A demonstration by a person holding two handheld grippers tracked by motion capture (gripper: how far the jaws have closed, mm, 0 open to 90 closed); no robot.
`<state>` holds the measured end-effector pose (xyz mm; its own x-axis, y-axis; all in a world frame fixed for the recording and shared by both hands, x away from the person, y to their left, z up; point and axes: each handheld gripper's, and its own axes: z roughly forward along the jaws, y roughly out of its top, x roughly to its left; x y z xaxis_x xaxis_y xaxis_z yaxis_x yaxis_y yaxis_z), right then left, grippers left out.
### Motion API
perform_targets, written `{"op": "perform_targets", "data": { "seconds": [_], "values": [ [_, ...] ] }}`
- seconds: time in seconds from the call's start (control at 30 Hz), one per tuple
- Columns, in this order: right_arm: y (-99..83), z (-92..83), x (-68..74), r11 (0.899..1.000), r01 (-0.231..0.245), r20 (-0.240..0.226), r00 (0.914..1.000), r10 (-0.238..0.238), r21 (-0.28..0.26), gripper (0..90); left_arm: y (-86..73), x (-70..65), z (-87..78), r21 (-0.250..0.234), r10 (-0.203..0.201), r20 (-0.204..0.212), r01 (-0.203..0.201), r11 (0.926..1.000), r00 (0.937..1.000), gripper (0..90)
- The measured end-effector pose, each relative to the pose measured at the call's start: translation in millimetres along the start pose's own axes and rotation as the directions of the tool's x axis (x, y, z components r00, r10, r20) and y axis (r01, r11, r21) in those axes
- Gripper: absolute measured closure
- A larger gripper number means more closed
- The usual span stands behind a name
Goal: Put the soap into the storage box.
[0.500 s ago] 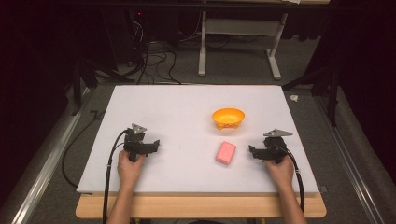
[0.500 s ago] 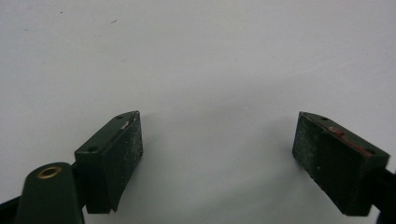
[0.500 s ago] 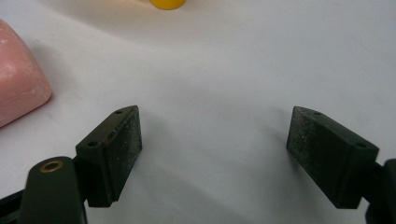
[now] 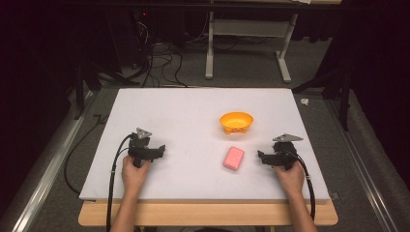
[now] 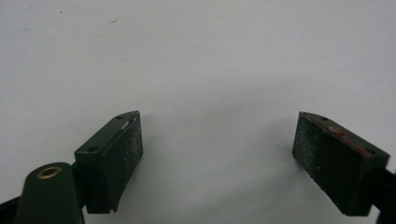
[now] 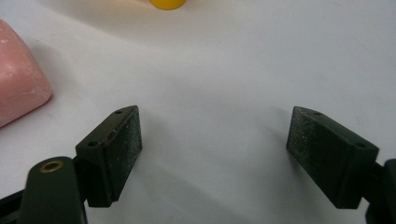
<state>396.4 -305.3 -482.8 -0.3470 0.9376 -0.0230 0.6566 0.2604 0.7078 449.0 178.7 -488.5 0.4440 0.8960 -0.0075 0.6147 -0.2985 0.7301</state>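
Pink soap bar is seen lying flat on the white counter, just in front of the orange bowl and a little to the left of the right claw. Its long axis is judged to run from the near edge toward the bowl, tilted slightly to the right at its far end. The right claw is held wide apart with nothing between its jaws; in the right gripper view the bar is found off to the left of the jaws. The left claw is likewise spread and empty, well apart from the bar. For a sound pick-up, the right claw should be swung left until the bar is centred, then closed across the shorter width, not along the length
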Motion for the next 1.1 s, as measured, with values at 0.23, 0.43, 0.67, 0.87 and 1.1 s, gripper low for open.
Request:
{"op": "perform_targets", "data": {
  "seconds": [0.23, 0.43, 0.67, 0.87, 1.1],
  "values": [
    [0.6, 0.0, -0.6, 1.000, -0.003, -0.005, 1.0000, 0.003, 0.005, 18.6, 0.1, 0.1, -0.2, 0.002, 0.001, 0.001, -0.001, 1.0000, 1.0000, 16.4],
    [1.0, 0.1, -0.4, 1.000, -0.002, -0.004, 1.0000, 0.002, 0.007, 18.4, 0.1, 0.0, -0.1, 0.002, 0.001, 0.000, -0.001, 1.0000, 1.0000, 16.5],
    [2.8, -0.3, -0.3, 1.000, -0.003, -0.004, 1.0000, 0.003, 0.027, 15.9, 0.1, 0.0, -0.2, 0.002, 0.000, 0.000, 0.000, 1.0000, 1.0000, 16.4],
    [6.8, 0.1, 2.0, 0.999, -0.011, 0.006, 0.9999, 0.011, 0.051, 13.9, 0.1, 0.0, -0.1, 0.001, 0.000, -0.001, 0.000, 1.0000, 1.0000, 16.4],
    [10.4, -10.4, 5.9, 1.000, -0.007, -0.035, 0.9994, 0.008, 0.011, 13.8, 0.0, 0.2, -0.1, 0.001, 0.002, 0.000, -0.002, 1.0000, 1.0000, 16.3]
  ]
}}
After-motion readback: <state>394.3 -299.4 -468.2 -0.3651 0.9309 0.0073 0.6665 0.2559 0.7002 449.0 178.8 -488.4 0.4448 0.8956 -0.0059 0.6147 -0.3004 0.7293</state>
